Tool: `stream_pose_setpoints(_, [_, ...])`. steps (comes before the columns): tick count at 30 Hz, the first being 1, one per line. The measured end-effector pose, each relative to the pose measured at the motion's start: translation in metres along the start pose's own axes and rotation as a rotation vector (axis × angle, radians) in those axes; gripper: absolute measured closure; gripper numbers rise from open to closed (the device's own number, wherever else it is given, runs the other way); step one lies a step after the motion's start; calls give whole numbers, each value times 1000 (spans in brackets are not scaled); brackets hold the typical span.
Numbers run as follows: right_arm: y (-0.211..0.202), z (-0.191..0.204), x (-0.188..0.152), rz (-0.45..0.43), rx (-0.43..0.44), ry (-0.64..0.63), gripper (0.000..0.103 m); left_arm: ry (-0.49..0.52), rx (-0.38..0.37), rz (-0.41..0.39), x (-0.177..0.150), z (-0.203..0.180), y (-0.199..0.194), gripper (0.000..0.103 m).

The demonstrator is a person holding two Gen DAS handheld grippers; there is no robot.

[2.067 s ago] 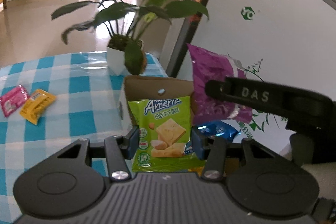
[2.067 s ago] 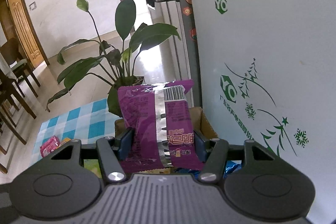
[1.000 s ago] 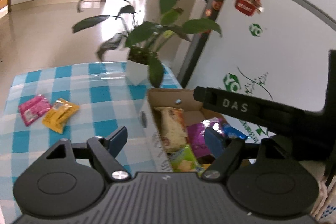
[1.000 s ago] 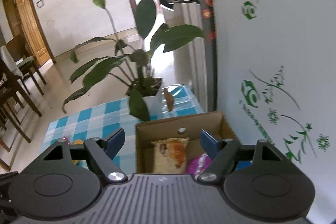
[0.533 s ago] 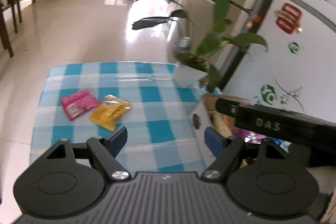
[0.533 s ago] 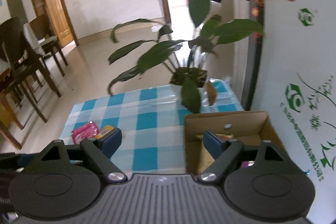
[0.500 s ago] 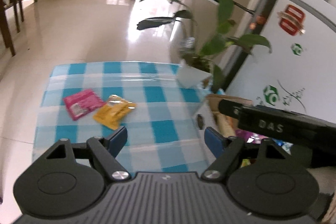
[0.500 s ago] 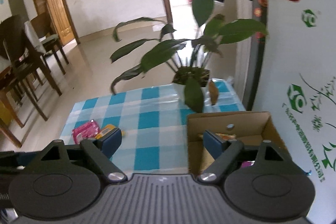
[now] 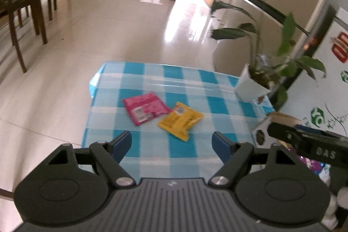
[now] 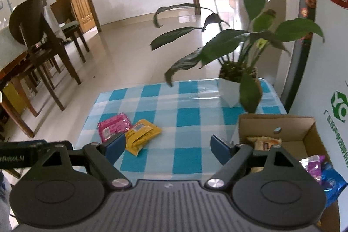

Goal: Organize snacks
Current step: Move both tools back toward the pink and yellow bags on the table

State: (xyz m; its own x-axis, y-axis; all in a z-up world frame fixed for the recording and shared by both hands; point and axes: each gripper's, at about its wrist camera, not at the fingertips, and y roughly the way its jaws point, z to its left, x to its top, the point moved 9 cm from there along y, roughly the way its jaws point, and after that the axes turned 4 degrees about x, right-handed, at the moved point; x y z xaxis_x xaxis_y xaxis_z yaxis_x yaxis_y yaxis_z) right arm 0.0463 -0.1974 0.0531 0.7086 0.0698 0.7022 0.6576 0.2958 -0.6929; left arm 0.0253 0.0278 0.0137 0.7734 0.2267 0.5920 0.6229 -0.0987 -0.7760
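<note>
Pink packet (image 9: pixel 145 107) and yellow packet (image 9: pixel 180 120) touch on the checked cloth (image 9: pixel 191 79), ahead of both empty, open grippers. Our left gripper (image 9: pixel 171 144) looks nearer; yellow's long axis runs diagonally. Box (image 10: pixel 304 123) sits right.

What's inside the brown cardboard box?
The brown cardboard box holds a tan snack bag, a purple packet and a blue packet. The right tongs cover its near part.

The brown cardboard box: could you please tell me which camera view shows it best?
The right wrist view: the brown cardboard box shows its open top and snack packets inside. The left wrist view catches only a corner behind the other tool.
</note>
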Motion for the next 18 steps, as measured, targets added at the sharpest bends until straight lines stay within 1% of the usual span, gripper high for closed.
stream_pose_setpoints(5, [10,17,-3,25,10,-36,15,-51,38,13,0,28,11,22])
stream_pose_setpoints(12, [22,36,-5,48,26,-68,14,-110,88,26,-2,55,28,22])
stream_pose_setpoints(18, [29,49,-6,64,48,-87,14,-110,106,26,-3,66,39,22])
